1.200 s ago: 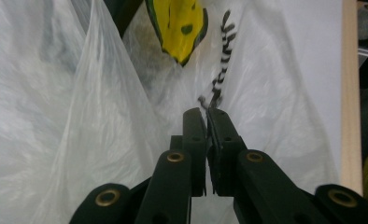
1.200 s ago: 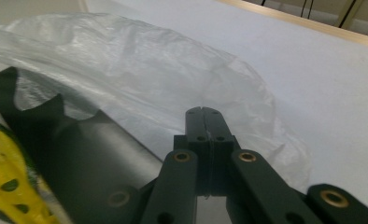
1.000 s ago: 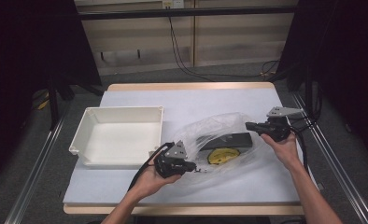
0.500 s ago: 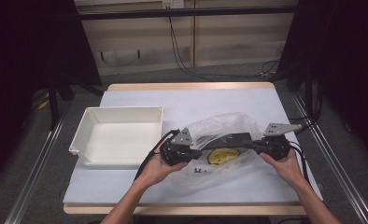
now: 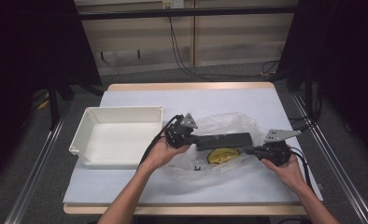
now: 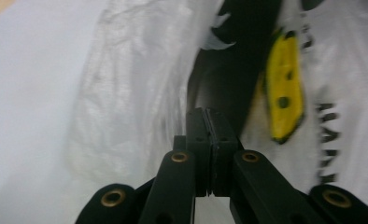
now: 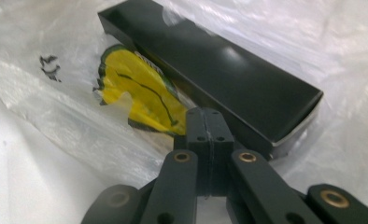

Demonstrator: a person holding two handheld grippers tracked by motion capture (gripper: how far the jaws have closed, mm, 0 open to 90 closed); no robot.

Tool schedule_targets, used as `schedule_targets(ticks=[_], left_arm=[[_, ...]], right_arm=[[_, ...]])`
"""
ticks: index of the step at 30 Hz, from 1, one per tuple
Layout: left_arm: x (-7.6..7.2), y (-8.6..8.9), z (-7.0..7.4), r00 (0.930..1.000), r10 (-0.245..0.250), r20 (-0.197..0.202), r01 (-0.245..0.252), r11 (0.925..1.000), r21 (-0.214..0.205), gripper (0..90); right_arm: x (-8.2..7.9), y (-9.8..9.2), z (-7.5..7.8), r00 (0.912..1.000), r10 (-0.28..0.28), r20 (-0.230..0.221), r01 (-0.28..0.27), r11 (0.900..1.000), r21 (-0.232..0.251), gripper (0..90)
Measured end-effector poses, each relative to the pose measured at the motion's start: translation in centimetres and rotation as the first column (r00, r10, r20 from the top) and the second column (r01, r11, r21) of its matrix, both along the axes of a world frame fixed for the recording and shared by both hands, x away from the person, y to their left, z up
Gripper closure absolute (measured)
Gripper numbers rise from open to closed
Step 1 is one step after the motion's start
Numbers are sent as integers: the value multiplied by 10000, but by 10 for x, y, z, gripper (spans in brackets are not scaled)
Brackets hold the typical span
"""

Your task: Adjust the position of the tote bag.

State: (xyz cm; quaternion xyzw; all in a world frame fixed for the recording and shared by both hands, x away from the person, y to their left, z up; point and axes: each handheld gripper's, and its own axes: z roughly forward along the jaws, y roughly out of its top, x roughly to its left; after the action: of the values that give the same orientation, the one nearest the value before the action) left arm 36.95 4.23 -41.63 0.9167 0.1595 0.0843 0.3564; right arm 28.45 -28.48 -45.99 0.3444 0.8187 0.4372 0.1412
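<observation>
While seen from above, near the front edge: two forearms over the pale table (image 5: 126,186). Left gripper (image 5: 194,140) and right gripper (image 5: 247,150) both resting at the clear plastic bag (image 5: 229,123), one at each end of it. Jaws of both pressed fully together, with thin bag film possibly pinched between them, hard to tell. Inside the bag: a long black box (image 5: 224,140) (image 7: 219,70), level, and just beside it a yellow printed patch (image 5: 223,155) (image 7: 140,98). Farther left, apart from the bag: a white tray (image 5: 86,135). Beyond the table: dark floor and cables.
</observation>
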Motion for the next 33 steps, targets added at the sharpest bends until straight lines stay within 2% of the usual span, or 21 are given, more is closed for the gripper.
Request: schedule_targets(ticks=[7,8,10,11,15,18,19,23,27,30,31,32,33], left_arm=[[21,-1,3,9981,605,90,-609,9961,643,900],[23,-1,4,9982,591,-43,-587,9958,710,900],[28,-2,2,9982,605,-43,-597,9926,1058,900],[30,-3,2,9986,522,-37,-514,9916,1189,900],[36,-4,0,9981,595,-130,-572,9889,1372,900],[41,-5,-2,9970,773,-22,-757,9815,1759,900],[43,-4,-3,9952,972,-95,-942,9814,1672,900],[51,-7,-5,9950,1000,61,-989,9708,2185,900],[57,-6,-7,9918,1259,241,-1280,9625,2392,900],[58,-7,-8,9922,1209,295,-1244,9621,2425,900],[59,-7,-9,9920,1170,466,-1252,9567,2629,900],[61,-6,-10,9898,1401,244,-1417,9579,2499,900],[61,-6,-10,9903,1365,251,-1385,9581,2509,900]], right_arm=[[-1,1,-4,9998,159,-107,-160,9998,-112,900],[-2,1,-4,9998,167,-95,-169,9998,-130,900],[-4,1,-5,9996,234,-158,-235,9997,-58,900],[-5,2,-6,9997,211,-139,-214,9995,-231,900],[-10,-1,-8,9995,265,-148,-268,9995,-194,900],[-14,-4,-11,9994,222,-260,-229,9993,-301,900],[-14,-5,-13,9994,181,-280,-192,9990,-400,900],[-17,-10,-20,9987,92,-496,-114,9990,-443,900],[-18,-7,-23,9979,214,-606,-252,9977,-629,900],[-20,-7,-25,9975,230,-671,-279,9970,-727,900],[-20,-7,-25,9975,216,-668,-263,9971,-712,900],[-20,-8,-25,9974,212,-693,-263,9970,-727,900],[-20,-7,-26,9971,204,-728,-261,9965,-791,900]])
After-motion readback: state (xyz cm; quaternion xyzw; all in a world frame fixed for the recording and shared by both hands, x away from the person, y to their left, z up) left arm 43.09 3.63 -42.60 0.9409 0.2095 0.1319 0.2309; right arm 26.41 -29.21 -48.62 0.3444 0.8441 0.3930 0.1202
